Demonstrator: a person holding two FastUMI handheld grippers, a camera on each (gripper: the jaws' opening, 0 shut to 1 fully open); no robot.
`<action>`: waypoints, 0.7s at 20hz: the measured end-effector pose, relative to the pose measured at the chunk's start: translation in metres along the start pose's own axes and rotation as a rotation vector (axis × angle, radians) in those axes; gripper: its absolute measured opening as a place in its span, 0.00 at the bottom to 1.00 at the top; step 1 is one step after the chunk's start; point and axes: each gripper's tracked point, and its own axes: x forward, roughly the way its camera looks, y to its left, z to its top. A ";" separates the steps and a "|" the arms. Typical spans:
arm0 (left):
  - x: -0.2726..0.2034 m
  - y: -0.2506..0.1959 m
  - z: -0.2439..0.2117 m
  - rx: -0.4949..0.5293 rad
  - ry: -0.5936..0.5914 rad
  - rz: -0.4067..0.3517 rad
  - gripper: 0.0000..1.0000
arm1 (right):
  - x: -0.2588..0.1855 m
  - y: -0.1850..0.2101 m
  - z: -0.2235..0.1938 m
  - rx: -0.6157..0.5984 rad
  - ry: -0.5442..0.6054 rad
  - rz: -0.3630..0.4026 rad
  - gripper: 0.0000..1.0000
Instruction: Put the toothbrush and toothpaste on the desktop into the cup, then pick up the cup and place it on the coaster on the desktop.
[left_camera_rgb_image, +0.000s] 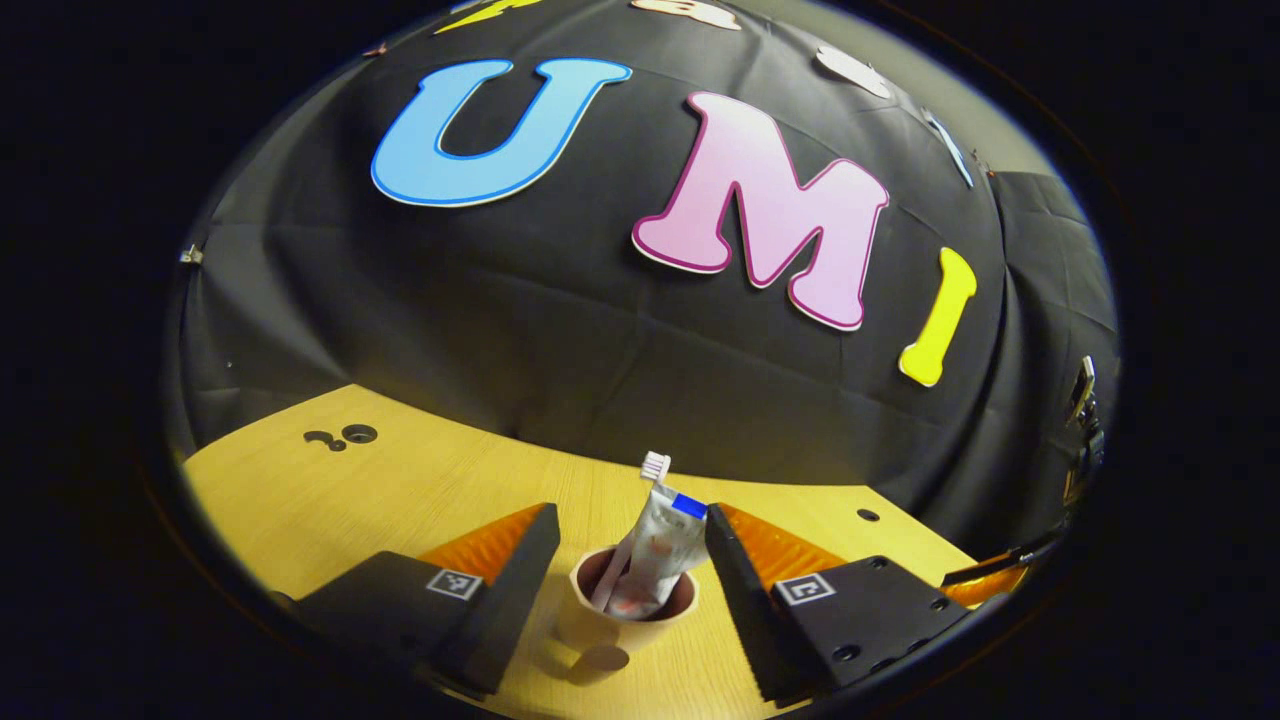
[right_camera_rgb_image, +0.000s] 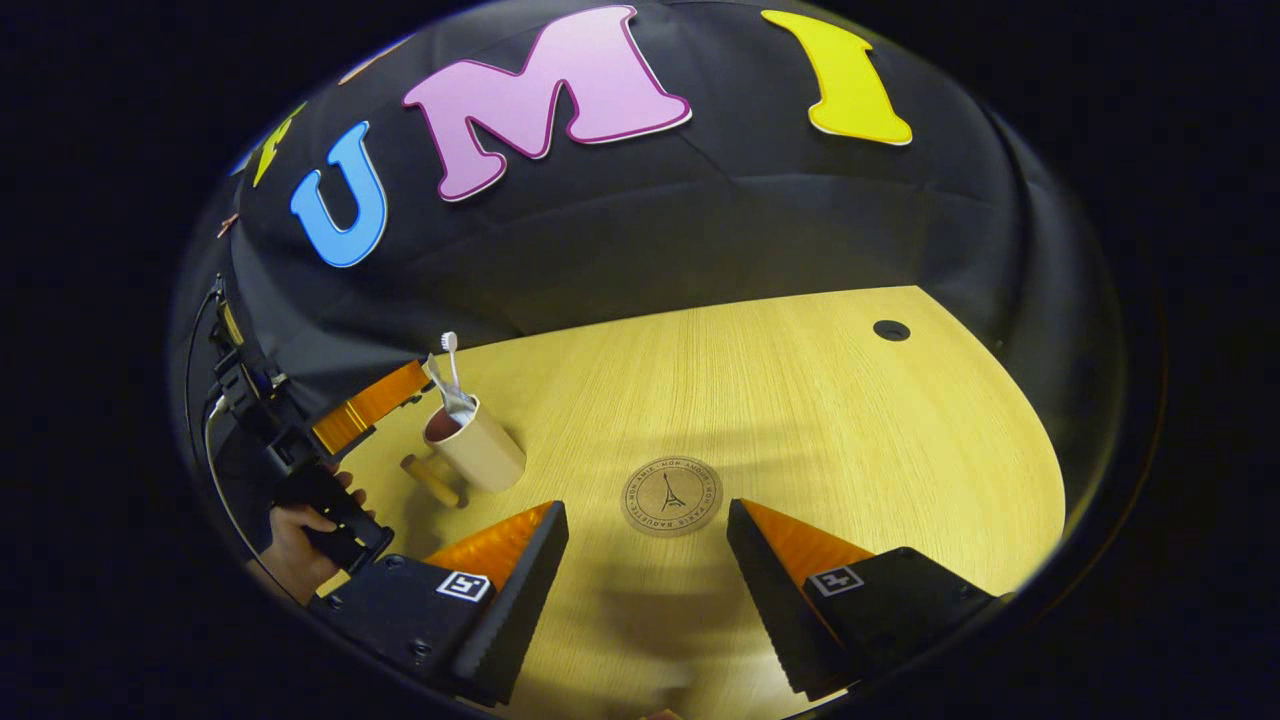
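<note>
In the left gripper view, my left gripper (left_camera_rgb_image: 628, 585) has its fingers spread wide, one on each side of the single beige cup with a dark red inside (left_camera_rgb_image: 625, 612), low in the centre of the frame; neither finger touches it. The cup stands upright on the pale wooden desktop (left_camera_rgb_image: 420, 490), its stubby handle (left_camera_rgb_image: 600, 658) pointing toward the bottom edge. Two things stand in it: one white toothbrush (left_camera_rgb_image: 640, 515), long axis running up and slightly right with the bristle head at the top, and one silver-white toothpaste tube with a blue band (left_camera_rgb_image: 665, 550), leaning the same way, blue end up.

In the right gripper view, my right gripper (right_camera_rgb_image: 648, 565) is also spread open and holds nothing. Just above the gap between its fingers, near the frame's centre, lies one round brown coaster with a printed tower (right_camera_rgb_image: 671, 495), flat on the desktop. The cup sits at left centre, well apart from the coaster, brush head up. At the far left a hand (right_camera_rgb_image: 295, 545) holds the left gripper.
</note>
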 end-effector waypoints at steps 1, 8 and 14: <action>-0.003 0.000 -0.001 0.021 0.019 -0.005 0.96 | -0.001 -0.002 -0.001 -0.002 0.002 -0.002 0.98; -0.031 0.014 -0.016 0.096 0.289 -0.007 0.97 | -0.024 -0.026 -0.001 -0.028 -0.014 -0.025 0.98; -0.041 0.019 -0.042 0.190 0.575 -0.002 0.98 | -0.056 -0.053 -0.007 -0.037 -0.028 -0.062 0.98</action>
